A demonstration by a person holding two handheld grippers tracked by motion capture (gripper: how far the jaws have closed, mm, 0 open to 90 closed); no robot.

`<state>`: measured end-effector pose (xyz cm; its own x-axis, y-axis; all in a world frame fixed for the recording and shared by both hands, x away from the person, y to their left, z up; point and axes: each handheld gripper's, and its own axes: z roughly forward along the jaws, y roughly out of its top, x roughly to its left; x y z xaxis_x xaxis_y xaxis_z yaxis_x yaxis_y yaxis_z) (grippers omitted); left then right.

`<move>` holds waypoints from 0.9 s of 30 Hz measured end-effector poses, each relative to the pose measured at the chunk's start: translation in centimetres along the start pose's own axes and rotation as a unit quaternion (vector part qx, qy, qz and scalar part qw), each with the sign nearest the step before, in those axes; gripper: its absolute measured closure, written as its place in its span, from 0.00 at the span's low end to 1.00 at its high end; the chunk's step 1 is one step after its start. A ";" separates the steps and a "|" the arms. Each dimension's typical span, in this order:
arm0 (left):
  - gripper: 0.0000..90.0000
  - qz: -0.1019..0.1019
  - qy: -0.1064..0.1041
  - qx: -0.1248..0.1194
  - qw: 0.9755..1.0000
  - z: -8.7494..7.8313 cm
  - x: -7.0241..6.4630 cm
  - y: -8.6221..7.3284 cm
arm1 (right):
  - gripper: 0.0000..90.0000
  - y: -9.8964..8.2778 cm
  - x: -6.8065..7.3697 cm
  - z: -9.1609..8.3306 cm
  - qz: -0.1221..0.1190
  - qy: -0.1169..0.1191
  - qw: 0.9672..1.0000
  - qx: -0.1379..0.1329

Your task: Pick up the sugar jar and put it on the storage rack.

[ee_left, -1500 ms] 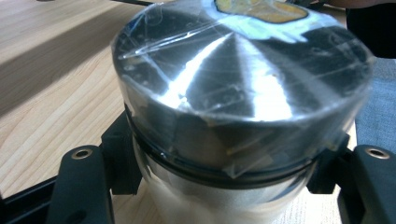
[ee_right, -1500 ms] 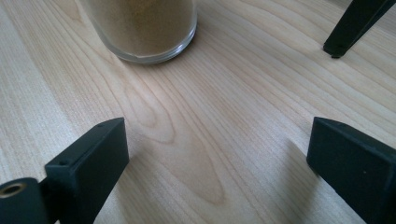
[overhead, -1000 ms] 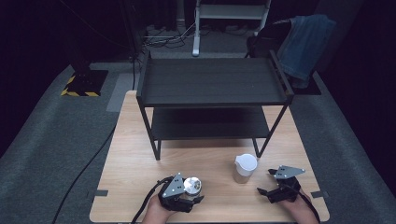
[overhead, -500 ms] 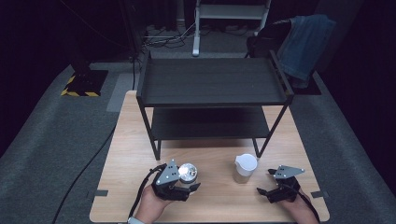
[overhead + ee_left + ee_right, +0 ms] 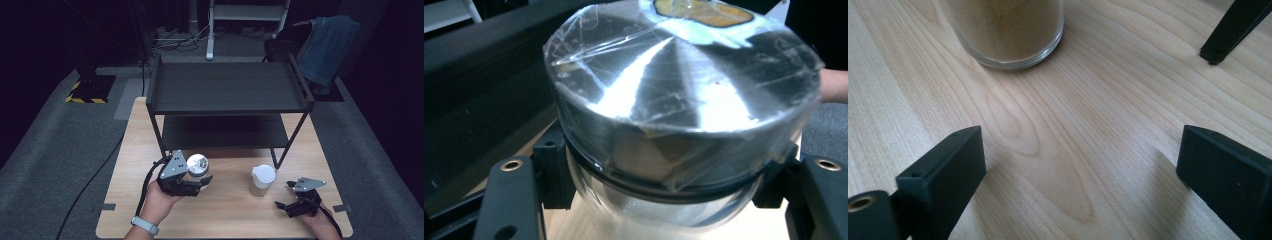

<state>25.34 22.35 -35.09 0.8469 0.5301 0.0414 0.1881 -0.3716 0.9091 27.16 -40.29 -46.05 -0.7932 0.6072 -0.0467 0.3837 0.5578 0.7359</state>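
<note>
We're gripping a clear glass jar w/ shiny silver lid (image 5: 198, 165) in the left tool (image 5: 196, 184), jaws clamped on its sides, above the light wood counter (image 5: 230, 210) near the black two-tier metal shelf (image 5: 227, 90). Right tool (image 5: 284, 206) is resting on the counter, jaws spread wide w/ nothing between, beside a white-lidded glass jar of tan powder (image 5: 261, 180).

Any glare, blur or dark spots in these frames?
High view: room dark beyond the lit wooden table; the silver-lidded glass jar glints. Left gripper view: strong glare streak on the jar's film-wrapped metal lid. Right gripper view: evenly lit, soft shadows beside the black jaws, sand-filled glass jar cropped at the top.
</note>
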 end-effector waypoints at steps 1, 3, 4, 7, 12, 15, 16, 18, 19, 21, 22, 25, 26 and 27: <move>0.34 0.003 0.001 0.001 1.000 0.0 0.1 0.4 | 0.06 0.0 0.0 0.0 0.000 0.000 1.000 0.000; 0.34 0.004 0.000 0.002 1.000 -0.1 0.2 1.1 | 0.06 0.0 0.0 0.0 0.000 0.000 1.000 0.000; 0.34 0.005 -0.001 0.002 1.000 -0.1 0.4 1.5 | 0.06 0.0 0.0 0.0 0.000 0.000 1.000 0.000; 0.34 0.005 0.000 0.000 1.000 -0.3 0.5 2.3 | 0.06 0.0 0.0 0.0 0.000 0.000 1.000 0.000; 0.34 -0.002 0.000 -0.004 1.000 -0.5 0.6 3.7 | 0.06 0.0 0.0 0.0 0.000 0.000 1.000 0.000; 0.34 -0.004 0.003 -0.003 1.000 -0.7 0.8 4.7 | 0.06 0.0 0.0 0.0 0.000 0.000 1.000 0.000; 0.34 -0.006 0.004 -0.002 1.000 -0.8 0.9 5.0 | 0.06 0.0 0.0 0.0 0.000 0.000 1.000 0.000; 0.34 -0.008 0.008 -0.004 1.000 -1.1 1.0 5.6 | 0.06 0.0 0.0 0.0 -0.001 0.001 1.000 0.000; 0.34 -0.009 0.009 -0.005 1.000 -1.2 1.1 6.0 | 0.06 0.0 0.0 0.0 -0.001 0.001 1.000 0.000; 0.34 -0.010 0.010 -0.009 1.000 -1.5 1.2 6.6 | 0.06 0.0 0.0 0.0 -0.001 0.001 1.000 0.000; 0.34 -0.009 0.011 -0.011 1.000 -1.6 1.3 6.9 | 0.06 0.0 0.0 0.0 -0.001 0.001 1.000 0.000; 0.34 -0.004 0.016 -0.014 1.000 -2.1 1.2 7.9 | 0.06 0.0 0.0 0.0 -0.002 0.002 1.000 0.000; 0.34 -0.001 0.017 -0.015 1.000 -2.2 1.2 8.3 | 0.06 0.0 0.0 0.0 -0.002 0.002 1.000 0.000; 0.34 -0.001 0.018 -0.016 1.000 -2.3 1.1 8.6 | 0.06 0.0 0.0 0.0 -0.002 0.002 1.000 0.000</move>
<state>26.75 21.51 -26.27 0.8278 0.5583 0.0551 0.1727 -0.3471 0.9218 27.18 -40.32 -46.05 -0.7969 0.6023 -0.0465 0.3804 0.5602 0.7359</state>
